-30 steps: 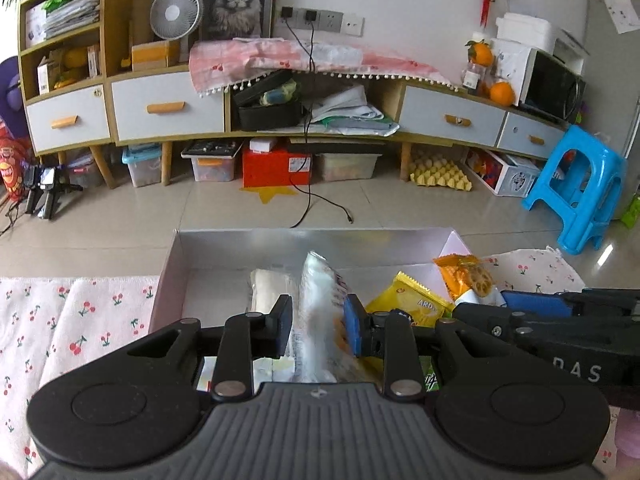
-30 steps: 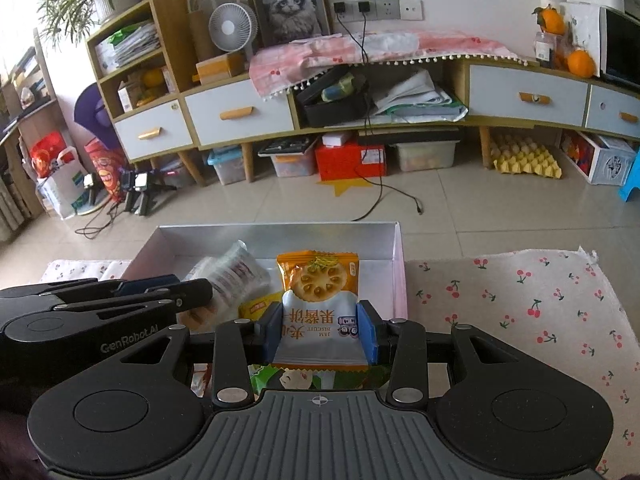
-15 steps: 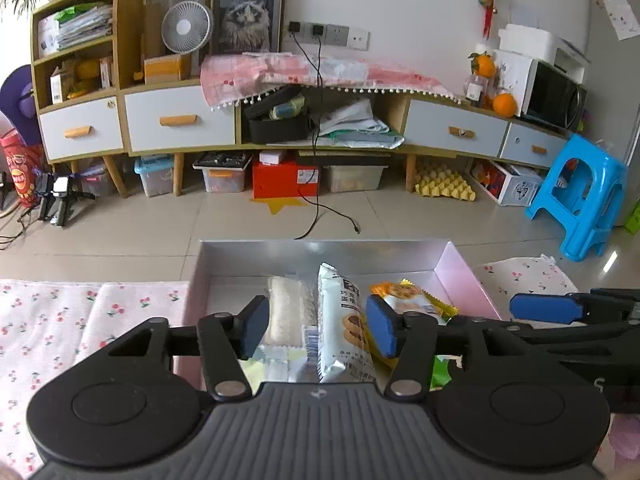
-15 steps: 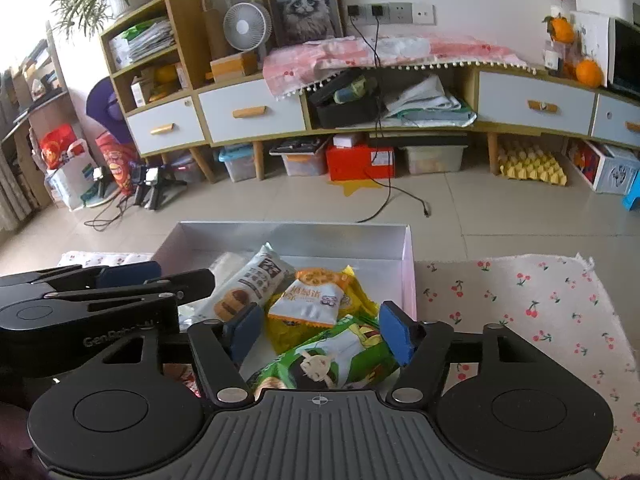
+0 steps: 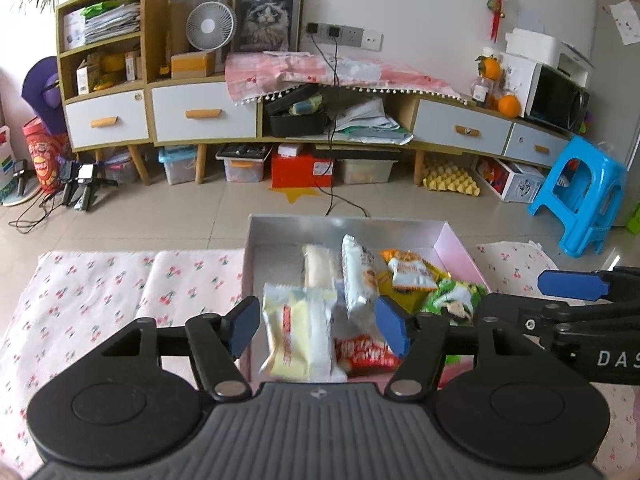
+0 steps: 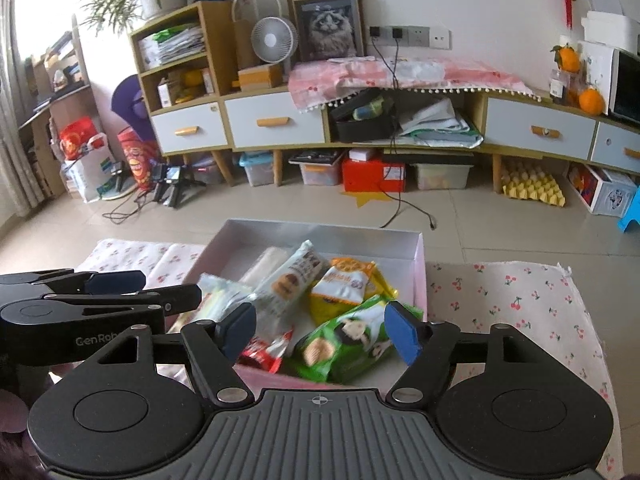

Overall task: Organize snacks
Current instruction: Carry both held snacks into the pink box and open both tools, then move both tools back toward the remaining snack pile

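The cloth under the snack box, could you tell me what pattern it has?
White cloth printed with small red cherries, clearest in the right wrist view.

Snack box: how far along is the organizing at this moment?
Mostly done, it seems. The box already holds several packets: a green bag, an orange-and-white pack, a white cookie sleeve, a pale yellow pack. Nothing is in hand: the left gripper and right gripper are both opening, clear of the snacks. No loose snacks show on the cherry-print cloth.
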The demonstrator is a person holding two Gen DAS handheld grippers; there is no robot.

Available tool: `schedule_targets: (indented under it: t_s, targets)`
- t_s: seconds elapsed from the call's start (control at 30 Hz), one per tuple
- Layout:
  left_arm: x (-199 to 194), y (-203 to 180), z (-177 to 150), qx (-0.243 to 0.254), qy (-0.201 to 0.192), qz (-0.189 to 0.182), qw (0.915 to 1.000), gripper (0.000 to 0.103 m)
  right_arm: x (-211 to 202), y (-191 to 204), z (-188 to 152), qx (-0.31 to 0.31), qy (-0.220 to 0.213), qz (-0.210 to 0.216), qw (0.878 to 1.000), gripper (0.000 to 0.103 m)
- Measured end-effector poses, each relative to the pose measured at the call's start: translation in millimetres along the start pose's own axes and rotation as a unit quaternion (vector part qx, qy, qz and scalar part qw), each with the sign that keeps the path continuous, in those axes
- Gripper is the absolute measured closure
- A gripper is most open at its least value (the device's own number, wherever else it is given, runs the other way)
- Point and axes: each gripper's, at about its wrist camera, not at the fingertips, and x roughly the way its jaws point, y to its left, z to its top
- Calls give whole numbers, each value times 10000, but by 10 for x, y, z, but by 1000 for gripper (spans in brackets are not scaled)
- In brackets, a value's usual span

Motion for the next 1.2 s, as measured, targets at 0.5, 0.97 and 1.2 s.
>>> schedule_targets:
  t_s: [0.5,0.97,1.2]
  targets:
    - [-481,133,-321,-171,291,170,9993,11,-499,371,-319,-186,22,150,9997,15]
    - [-744,300,-682,-118,266,449,9986,1,-586,599,-757,-269,13,186,9995,7]
    - [-824,514,-830,-138,254,562,9980,1,-561,653,-941,-593,189,123,9980,7]
